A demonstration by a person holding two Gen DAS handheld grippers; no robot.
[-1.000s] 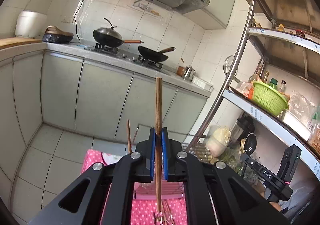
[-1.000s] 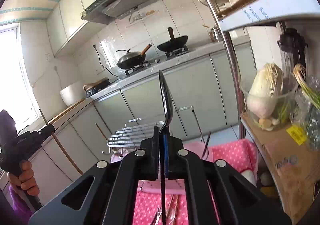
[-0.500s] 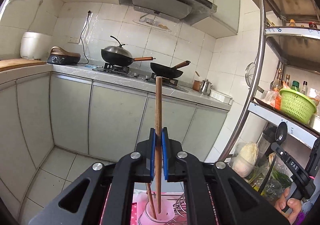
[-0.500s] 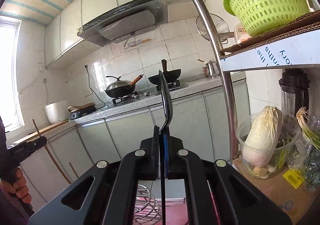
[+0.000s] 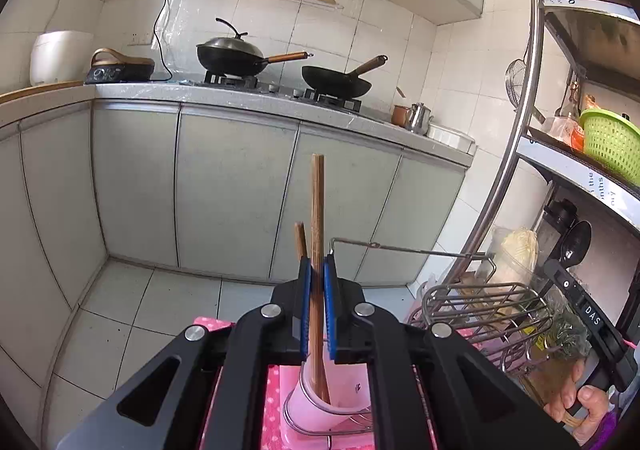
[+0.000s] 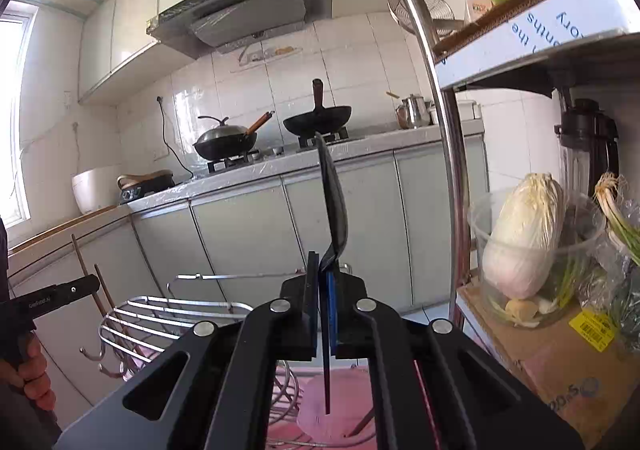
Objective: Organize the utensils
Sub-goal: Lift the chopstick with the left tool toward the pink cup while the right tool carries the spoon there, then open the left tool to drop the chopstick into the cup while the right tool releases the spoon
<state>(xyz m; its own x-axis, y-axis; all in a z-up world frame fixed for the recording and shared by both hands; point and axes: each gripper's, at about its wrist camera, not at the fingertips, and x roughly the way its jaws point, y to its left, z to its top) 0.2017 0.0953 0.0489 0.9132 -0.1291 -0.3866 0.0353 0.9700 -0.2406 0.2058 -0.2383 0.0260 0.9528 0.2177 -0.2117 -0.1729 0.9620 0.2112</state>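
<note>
Both grippers have come down over the pink cup [image 5: 326,406]: the left gripper [image 5: 316,282], clamped on a chopstick [image 5: 317,210], now has its tip inside, while the right gripper [image 6: 325,282] pinches a black spoon [image 6: 334,202] just above, so drop-off looks near.

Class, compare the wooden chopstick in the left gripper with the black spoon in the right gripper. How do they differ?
The wooden chopstick is brown, straight and thin; the black spoon is dark with a broad curved bowl. The chopstick's lower end sits inside the pink cup; the spoon's handle tip hangs above the cup. Both stand upright, clamped in shut jaws.
</note>
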